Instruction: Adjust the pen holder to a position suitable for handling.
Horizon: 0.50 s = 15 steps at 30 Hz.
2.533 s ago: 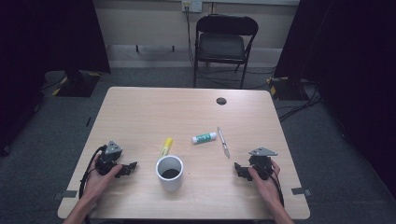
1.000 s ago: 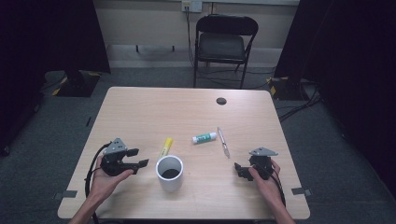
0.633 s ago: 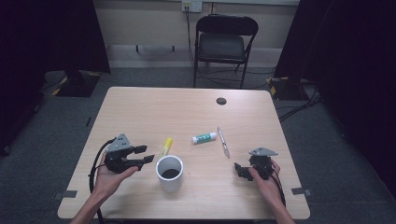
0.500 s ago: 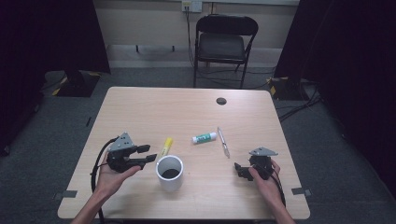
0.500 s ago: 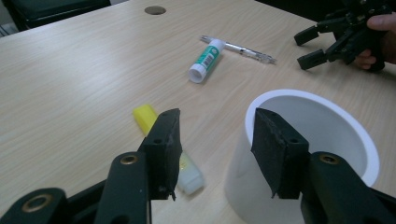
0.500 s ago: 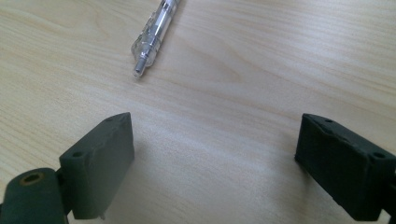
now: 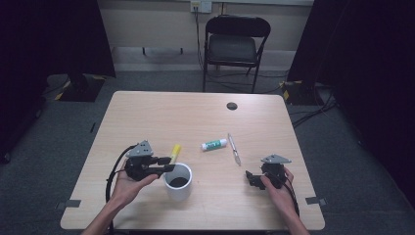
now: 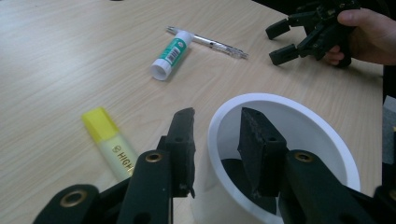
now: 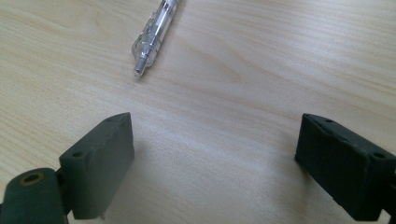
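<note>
Your left gripper (image 8: 215,154) has just been closing its jaws over the rim of the white cup (image 8: 299,121), one jaw inside and one outside, with the yellow marker (image 8: 109,140) just beside the outer jaw. Your right gripper (image 9: 212,158) has its jaws spread wide over bare worktop (image 9: 261,60), the pen (image 9: 156,32) lying ahead of them.

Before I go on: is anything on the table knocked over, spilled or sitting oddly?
Nothing stands out. The cup stands upright, with the left hand-held gripper straddling its rim as its jaws have just been closing. The highlighter, glue stick and pen lie flat and apart, with no spill on the table.
</note>
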{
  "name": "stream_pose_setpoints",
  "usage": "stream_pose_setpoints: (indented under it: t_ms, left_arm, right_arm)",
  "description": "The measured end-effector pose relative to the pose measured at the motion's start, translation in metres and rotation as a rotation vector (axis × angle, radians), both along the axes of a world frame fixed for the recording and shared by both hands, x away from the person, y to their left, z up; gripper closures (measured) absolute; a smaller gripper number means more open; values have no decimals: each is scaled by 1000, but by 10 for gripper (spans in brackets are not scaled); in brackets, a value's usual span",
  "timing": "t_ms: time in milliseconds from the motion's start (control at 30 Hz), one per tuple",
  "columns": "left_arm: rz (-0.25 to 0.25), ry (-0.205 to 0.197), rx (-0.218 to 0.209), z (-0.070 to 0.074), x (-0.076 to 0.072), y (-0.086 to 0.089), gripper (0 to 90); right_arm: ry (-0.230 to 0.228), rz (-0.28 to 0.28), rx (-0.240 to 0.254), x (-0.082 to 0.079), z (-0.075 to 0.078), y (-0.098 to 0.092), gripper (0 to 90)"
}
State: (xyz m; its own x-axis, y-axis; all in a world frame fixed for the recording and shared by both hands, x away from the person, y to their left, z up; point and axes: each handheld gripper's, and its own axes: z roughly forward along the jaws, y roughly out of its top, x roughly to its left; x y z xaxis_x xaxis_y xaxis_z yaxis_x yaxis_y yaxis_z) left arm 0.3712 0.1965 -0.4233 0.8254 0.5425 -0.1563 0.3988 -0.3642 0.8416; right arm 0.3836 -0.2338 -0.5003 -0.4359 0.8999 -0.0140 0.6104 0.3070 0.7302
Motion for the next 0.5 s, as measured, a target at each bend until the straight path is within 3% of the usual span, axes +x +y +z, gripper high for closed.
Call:
stream_pose_setpoints:
  t_ms: [267, 500]
  left_arm:
    - [-18, 17, 66, -7, 7, -10, 756]
    - [-28, 28, 53, -8, 8, -10, 783]
  right_arm:
    - [-1, 0, 0, 0, 0, 0, 105]
    - [-1, 0, 0, 0, 0, 0, 105]
